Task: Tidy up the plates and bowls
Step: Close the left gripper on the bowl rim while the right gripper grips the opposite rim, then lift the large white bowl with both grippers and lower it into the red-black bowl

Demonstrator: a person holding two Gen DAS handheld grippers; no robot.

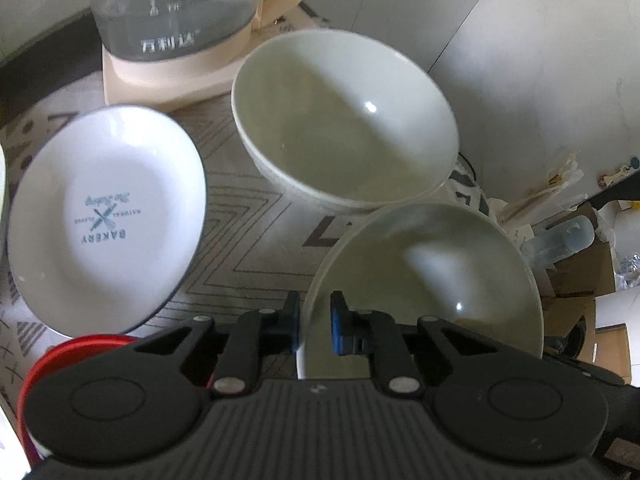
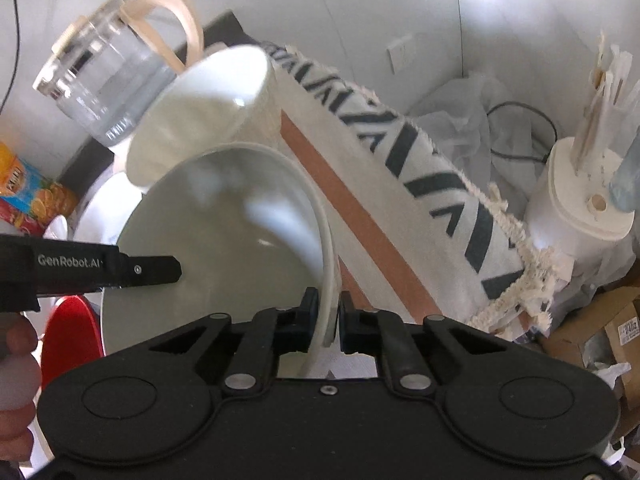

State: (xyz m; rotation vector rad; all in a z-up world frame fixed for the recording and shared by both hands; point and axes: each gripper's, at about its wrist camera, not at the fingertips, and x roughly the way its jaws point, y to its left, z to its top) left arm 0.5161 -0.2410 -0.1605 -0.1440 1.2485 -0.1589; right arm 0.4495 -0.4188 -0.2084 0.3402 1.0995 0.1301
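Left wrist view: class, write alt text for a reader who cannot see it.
The left gripper grips the near rim of a pale green bowl, one finger on either side of it. A deeper white bowl sits beyond, a "BAKERY" plate to the left, a glass kettle behind, all on a patterned cloth.

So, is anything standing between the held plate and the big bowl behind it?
Nothing visible. Both the left gripper and the right gripper pinch the rim of the pale plate, and only bare patterned cloth lies before the deep bowl.

Pale green bowls [image 1: 344, 120]; white plate [image 1: 106, 216], dark rim; red lid [image 1: 76, 350].
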